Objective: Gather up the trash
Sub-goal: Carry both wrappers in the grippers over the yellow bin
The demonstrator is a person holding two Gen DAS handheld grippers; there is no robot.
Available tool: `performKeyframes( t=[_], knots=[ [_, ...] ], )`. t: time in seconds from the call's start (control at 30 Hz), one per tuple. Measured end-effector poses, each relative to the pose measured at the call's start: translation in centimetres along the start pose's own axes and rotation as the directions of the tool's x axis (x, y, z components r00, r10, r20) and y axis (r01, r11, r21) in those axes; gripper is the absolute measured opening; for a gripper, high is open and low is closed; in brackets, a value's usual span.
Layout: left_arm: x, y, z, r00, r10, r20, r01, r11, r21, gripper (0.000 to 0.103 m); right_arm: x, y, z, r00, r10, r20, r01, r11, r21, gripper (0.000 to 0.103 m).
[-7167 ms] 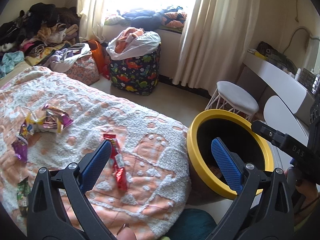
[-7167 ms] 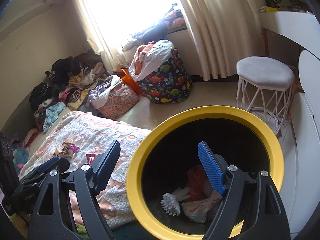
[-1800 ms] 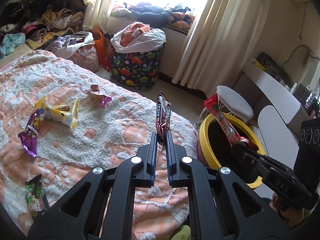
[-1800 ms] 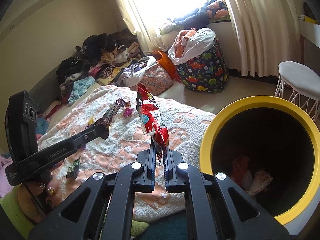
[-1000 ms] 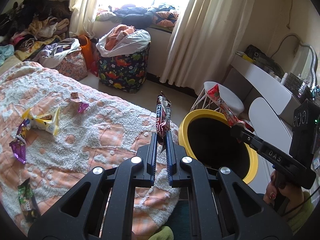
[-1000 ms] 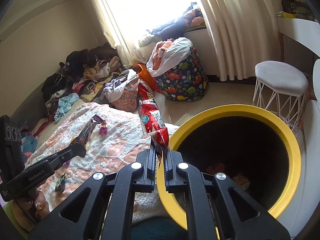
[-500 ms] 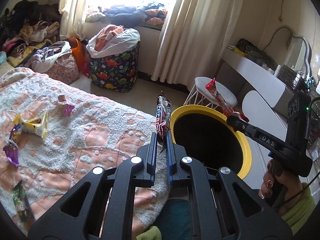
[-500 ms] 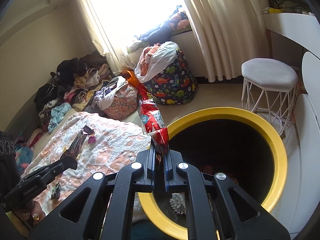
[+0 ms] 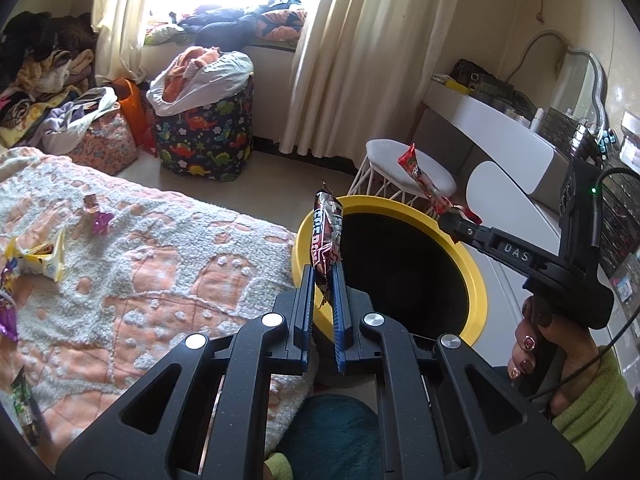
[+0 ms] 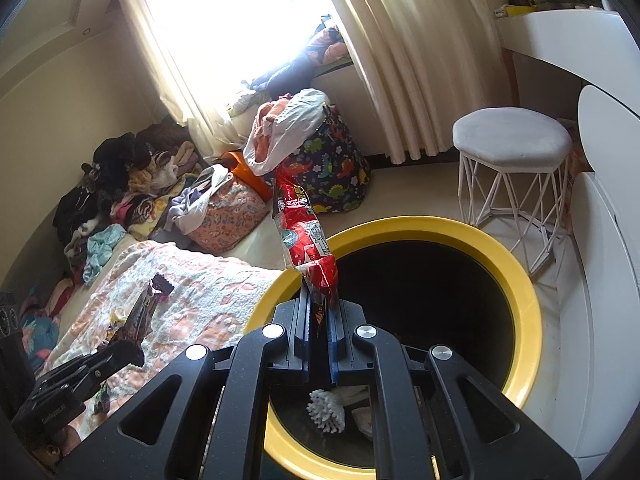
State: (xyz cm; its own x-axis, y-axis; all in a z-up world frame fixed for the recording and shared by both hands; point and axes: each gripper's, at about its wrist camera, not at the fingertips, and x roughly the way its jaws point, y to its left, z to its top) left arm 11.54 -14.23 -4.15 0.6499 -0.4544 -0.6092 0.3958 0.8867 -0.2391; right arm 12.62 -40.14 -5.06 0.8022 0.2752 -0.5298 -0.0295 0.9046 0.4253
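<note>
1. The left gripper (image 9: pixel 325 280) is clenched on the lower end of a dark maroon wrapper (image 9: pixel 326 236), which stands upright above the fingers. Pinching one end likely lets it drop straight once released.
2. The right gripper (image 10: pixel 319 312) is clamped the same way on a red snack wrapper (image 10: pixel 306 236), which rises and leans slightly toward 11 o'clock.
3. In the right wrist view the yellow-rimmed bin (image 10: pixel 524 292) opens directly beneath and beyond the right gripper. In the left wrist view the bin lies at 1 o'clock from the left gripper, whose wrapper stands over the near rim.
4. Both wrappers appear poised for dropping; neither is inside yet.
5. Count: two grippers, two held wrappers, one bin. Inside the bin a white spiky brush head (image 10: pixel 326 412) and some crumpled trash show.
6. On the bed (image 9: pixel 160 264), at 9 to 10 o'clock in the left wrist view, about five loose wrappers wait: a yellow wrapper (image 9: pixel 40 260), a small purple wrapper (image 9: pixel 100 224), another purple wrapper at the left edge (image 9: pixel 6 312), a green wrapper (image 9: pixel 24 404), and a tiny pinkish scrap whose nature I cannot tell.
</note>
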Motion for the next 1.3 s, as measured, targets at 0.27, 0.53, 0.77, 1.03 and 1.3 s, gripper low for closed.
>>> performKeyframes(
  t=[0.27, 0.53, 0.77, 1.03, 1.3],
  knots=[
    [1.3, -1.7, -0.5, 0.999, -0.029, -0.027, 0.03, 0.999, 0.035, 0.005, 0.1, -1.5, 0.1, 0.999, -0.032, 0.0, 0.032, 0.999, 0.041, 0.007],
    [2.4, -2.9, -1.1, 0.998, -0.042, -0.054, 0.045, 0.997, 0.061, 0.005, 0.5, -2.8, -0.2, 0.998, -0.063, -0.012, 0.064, 0.995, 0.082, 0.007],
    [3.7, -3.9, -1.5, 0.996, -0.053, -0.076, 0.059, 0.995, 0.083, 0.005, 1.0, -4.1, -0.3, 0.997, -0.076, -0.03, 0.078, 0.991, 0.109, 0.007],
    [5.5, -4.6, -1.7, 0.993, -0.059, -0.107, 0.07, 0.992, 0.106, 0.005, 1.5, -5.2, -0.5, 0.995, -0.083, -0.059, 0.09, 0.987, 0.134, 0.007],
    [7.9, -4.4, -1.5, 0.988, -0.046, -0.145, 0.06, 0.994, 0.095, 0.005, 2.2, -6.0, -0.8, 0.992, -0.079, -0.094, 0.093, 0.983, 0.157, 0.007]
  ],
)
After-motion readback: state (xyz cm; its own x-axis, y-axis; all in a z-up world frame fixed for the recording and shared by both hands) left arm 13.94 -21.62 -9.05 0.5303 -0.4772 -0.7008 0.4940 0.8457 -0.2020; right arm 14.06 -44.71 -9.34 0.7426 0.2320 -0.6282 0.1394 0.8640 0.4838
